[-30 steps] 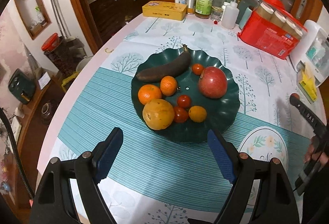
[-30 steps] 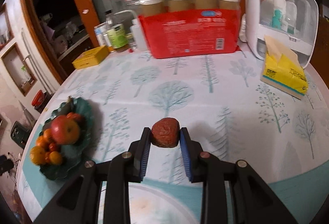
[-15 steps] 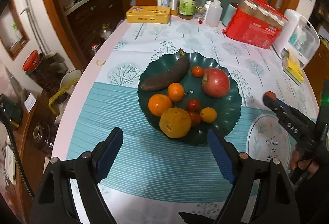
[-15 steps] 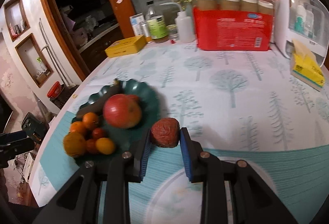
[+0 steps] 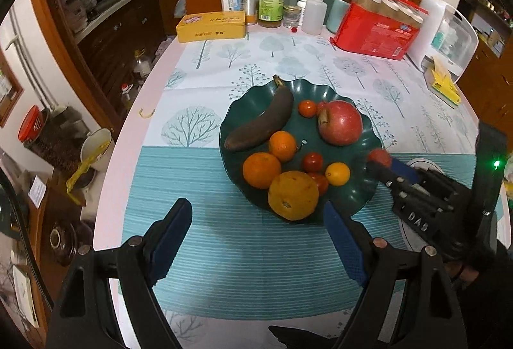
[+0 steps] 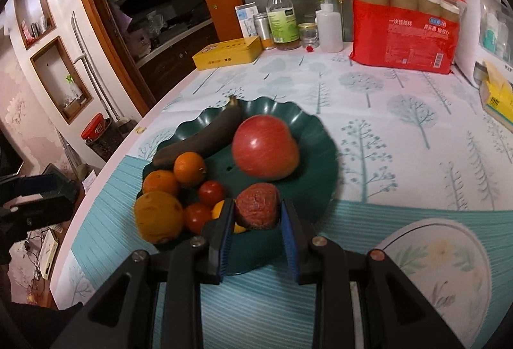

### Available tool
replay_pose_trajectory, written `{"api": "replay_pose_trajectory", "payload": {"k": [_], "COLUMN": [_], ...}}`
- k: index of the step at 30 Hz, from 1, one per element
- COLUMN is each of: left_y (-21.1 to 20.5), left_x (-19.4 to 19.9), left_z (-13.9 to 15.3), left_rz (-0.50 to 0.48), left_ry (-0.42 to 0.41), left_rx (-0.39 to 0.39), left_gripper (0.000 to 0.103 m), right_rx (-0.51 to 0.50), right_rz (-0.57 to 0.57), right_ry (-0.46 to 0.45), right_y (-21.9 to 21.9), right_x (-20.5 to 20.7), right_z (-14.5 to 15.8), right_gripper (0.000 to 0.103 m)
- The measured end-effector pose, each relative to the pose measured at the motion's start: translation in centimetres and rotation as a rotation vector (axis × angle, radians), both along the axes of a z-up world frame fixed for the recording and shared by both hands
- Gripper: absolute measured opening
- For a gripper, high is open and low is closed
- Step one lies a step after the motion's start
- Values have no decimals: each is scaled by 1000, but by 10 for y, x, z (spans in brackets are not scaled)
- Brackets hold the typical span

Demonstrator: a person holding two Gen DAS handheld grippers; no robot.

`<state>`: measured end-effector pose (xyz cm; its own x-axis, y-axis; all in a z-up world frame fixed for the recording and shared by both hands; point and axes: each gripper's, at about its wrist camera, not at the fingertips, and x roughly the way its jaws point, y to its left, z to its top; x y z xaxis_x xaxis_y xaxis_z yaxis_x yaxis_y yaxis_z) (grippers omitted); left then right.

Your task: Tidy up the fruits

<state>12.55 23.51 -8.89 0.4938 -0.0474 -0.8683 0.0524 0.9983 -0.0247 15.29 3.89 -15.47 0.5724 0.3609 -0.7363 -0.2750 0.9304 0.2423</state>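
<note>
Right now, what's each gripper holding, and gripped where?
Right gripper pinches the wrinkled dark-red fruit across its two sides, over the green plate. Left gripper is open, holding nothing.

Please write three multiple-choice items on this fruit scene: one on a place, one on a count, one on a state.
1. Where does the banana lie?
A. in the green plate
B. on the yellow tin
C. on the bare tablecloth

2. How many apples are in the plate?
A. three
B. none
C. one

3. What is the right gripper doing?
A. standing open and empty
B. gripping a wrinkled red fruit
C. gripping the banana

Answers: 1 A, it rests along the plate's far side; 2 C, one big red apple shows; 3 B, the fingers press the fruit's sides.
</note>
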Motion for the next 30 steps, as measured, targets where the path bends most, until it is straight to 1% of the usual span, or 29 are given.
{"api": "replay_pose_trajectory", "payload": {"k": [3,4,5,7,8,14,17,19,21,23,28,30], "left_y": [-1,-2,-3,-4,-5,-13,-25,-35,-50,-64,-111,-132], "left_x": [0,-1,-1,-4,-5,-13,-21,-26,-35,-44,-70,-83], "left_z": [1,0,0,1,1,-3,-7,-9,-12,-13,-13,-13], "left_rz": [-22,-32,-38,-45,-45,-25,-26,-29,-37,-41,-38,-40], "left_ry": [-7,-6,-7,-11,-12,17,34,45,62,75,106,118], "left_rx": [-4,-5,-7,-10,-10,0,4,2,-6,-8,-28,-30], "left_gripper": [83,83,83,83,83,83,83,83,83,83,83,83], "right_rx": [0,-5,-10,-15,-8,-3,5,-13,-11,5,-41,-44], "right_rz": [-15,-21,-26,-39,-45,-75,-104,-145,-200,-221,-226,-225], "right_ry": [-5,-6,-5,-6,-11,16,56,108,148,181,241,263], "right_y": [6,7,9,8,6,-9,-22,-34,-54,-72,-117,-138], "right_x": [-2,-3,-3,-4,-6,-21,-34,-46,-63,-79,-123,-140], "right_z": [-2,-3,-3,-3,-2,-5,-13,-18,-19,-18,-8,-2], "right_gripper": [29,32,42,53,56,57,57,57,57,57,57,57]}}
